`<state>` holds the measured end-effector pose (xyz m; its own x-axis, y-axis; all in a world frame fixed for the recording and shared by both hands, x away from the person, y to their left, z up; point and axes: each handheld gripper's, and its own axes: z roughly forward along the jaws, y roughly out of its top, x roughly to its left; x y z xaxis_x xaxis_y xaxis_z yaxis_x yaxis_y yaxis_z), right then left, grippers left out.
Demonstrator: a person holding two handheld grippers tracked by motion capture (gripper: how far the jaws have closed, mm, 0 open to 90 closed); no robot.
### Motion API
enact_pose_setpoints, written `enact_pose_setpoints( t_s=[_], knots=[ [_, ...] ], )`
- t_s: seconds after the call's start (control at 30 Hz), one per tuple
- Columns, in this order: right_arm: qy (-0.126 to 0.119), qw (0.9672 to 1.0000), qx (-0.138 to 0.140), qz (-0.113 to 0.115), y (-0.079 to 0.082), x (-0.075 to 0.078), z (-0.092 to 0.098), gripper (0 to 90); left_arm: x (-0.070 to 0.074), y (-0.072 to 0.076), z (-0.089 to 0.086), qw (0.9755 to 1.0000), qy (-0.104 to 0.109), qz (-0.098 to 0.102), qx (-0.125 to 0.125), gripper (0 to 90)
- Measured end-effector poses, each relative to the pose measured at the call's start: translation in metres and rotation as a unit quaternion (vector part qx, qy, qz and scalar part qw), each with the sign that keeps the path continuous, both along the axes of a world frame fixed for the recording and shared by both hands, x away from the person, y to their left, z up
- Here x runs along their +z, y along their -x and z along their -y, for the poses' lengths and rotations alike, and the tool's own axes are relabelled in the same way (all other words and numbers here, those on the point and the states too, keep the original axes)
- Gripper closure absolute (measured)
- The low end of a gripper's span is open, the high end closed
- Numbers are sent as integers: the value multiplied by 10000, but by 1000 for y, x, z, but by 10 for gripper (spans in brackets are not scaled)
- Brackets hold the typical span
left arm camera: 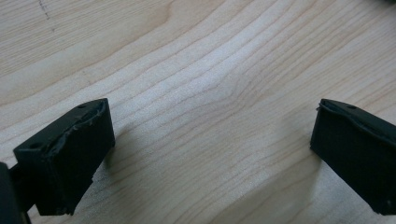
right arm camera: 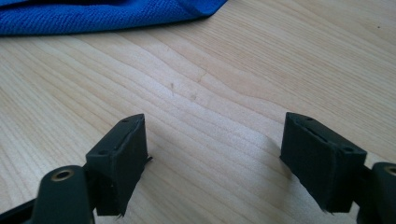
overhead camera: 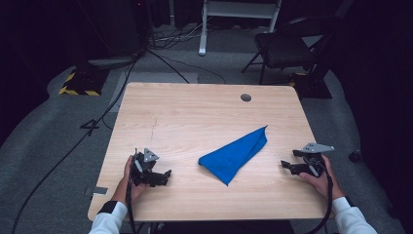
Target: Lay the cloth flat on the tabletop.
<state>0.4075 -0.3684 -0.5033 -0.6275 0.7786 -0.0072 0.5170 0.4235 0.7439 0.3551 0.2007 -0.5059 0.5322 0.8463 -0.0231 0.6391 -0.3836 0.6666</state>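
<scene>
A blue cloth, folded into a long triangle, lies on the light wooden table right of centre. My left gripper rests near the table's front left, held by a hand, well left of the cloth. Its jaws stand wide apart over bare wood in the left gripper view. My right gripper sits near the right edge, a short way right of the cloth, open with nothing between its jaws. The cloth's edge runs along the top of the right gripper view.
A round hole sits in the table near its far edge. Beyond the table are a black chair, a white frame leg, cables on the grey floor and a yellow-and-black striped base.
</scene>
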Motion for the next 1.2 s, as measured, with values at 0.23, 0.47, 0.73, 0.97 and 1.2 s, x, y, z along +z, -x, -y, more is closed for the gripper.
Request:
enact_pose_setpoints(
  t_s=[0.23, 0.47, 0.73, 0.97, 1.2],
  knots=[
    [11, 10000, -10, -4, 1, 0, 1, 228, 0, 3, 3, 9997, -45, 2, -236, 2],
    [17, 10000, -7, -18, 1, 0, 1, 225, 1, 8, 14, 9984, -63, -6, -569, 3],
    [38, 10000, 3, -45, -2, 1, 0, 205, 5, 16, 36, 9938, -3, 1, -1113, 149],
    [38, 10000, 44, -57, -4, 1, 0, 200, 13, 13, 66, 9880, -30, 64, -1541, 194],
    [33, 10000, 33, -56, -3, 1, 0, 200, 22, 11, 113, 9774, -108, 240, -2098, 218]
  ],
)
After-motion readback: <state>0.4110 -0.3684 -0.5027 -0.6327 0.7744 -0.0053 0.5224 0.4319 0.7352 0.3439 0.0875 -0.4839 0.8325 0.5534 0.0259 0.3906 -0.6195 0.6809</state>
